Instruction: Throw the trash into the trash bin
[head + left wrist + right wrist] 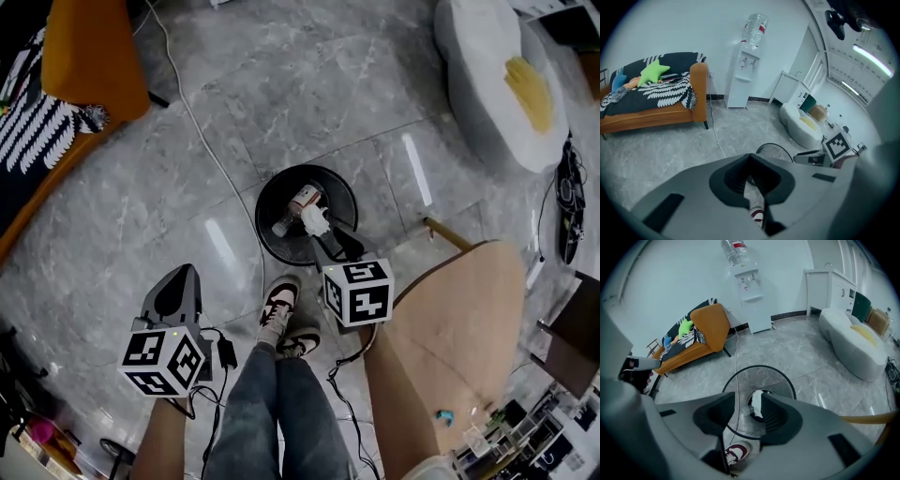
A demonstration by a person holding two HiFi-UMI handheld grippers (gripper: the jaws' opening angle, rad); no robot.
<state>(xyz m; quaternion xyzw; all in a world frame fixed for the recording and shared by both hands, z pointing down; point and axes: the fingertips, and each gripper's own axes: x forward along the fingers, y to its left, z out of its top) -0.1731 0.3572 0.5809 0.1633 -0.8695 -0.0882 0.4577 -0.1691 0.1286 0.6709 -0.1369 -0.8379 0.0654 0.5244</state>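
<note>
One pair of jaws is shut and one is parted. At the left, the left hand-held gripper (750, 159) is held low over the grey floor (112, 234), its jaws brought together with nothing between them. Further right, the right hand-held gripper (747, 400) is poised above the black mesh trash bin (759, 367). Its jaws stand apart and nothing is clamped. A crumpled white wad of trash (757, 405) is seen within the bin's rim, just beside the right jaw. A bottle (302, 200) lies in the bin too.
</note>
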